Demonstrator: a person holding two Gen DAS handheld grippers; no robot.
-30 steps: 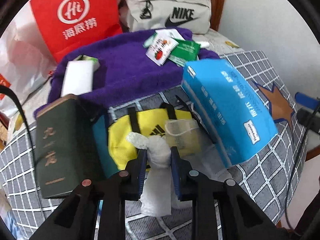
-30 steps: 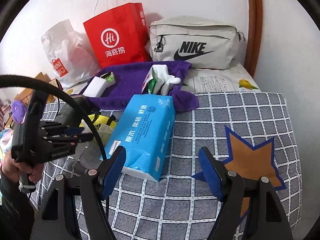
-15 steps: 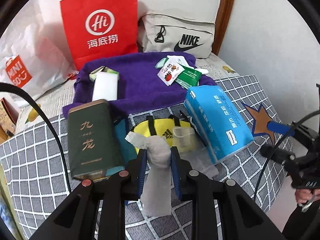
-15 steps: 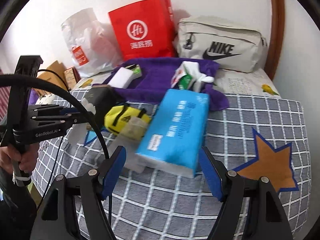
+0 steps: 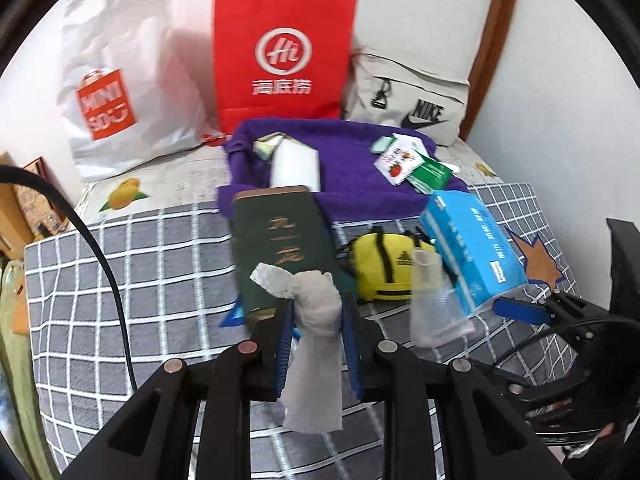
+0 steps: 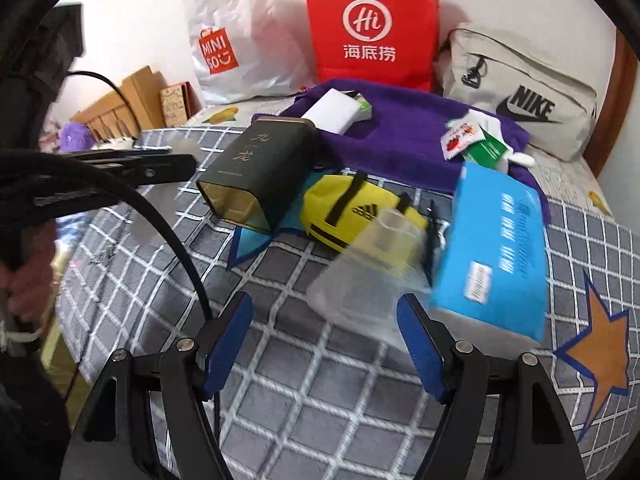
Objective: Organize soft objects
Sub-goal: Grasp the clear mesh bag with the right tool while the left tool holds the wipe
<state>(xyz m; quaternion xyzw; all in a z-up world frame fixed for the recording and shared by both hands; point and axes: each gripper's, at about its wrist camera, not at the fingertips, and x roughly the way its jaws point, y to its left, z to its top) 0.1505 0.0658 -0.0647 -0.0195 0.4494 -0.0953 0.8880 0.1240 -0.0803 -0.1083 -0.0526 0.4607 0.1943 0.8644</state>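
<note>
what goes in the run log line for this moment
left gripper: shut on white tissue | right gripper: open, empty | clear plastic cup: on bedspread ahead of right gripper

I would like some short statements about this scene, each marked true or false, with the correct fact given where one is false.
1. The left tongs are shut on a white tissue. True.
2. The right tongs hold the blue tissue pack. False: they are open and hold nothing; the pack lies on the checked bedcover.
3. The dark green tin lies on its side beside the yellow pouch. True.
4. The red paper bag lies flat on the purple towel. False: it stands upright behind the towel, against the wall.
5. A clear plastic cup lies in front of the yellow pouch. True.
</note>
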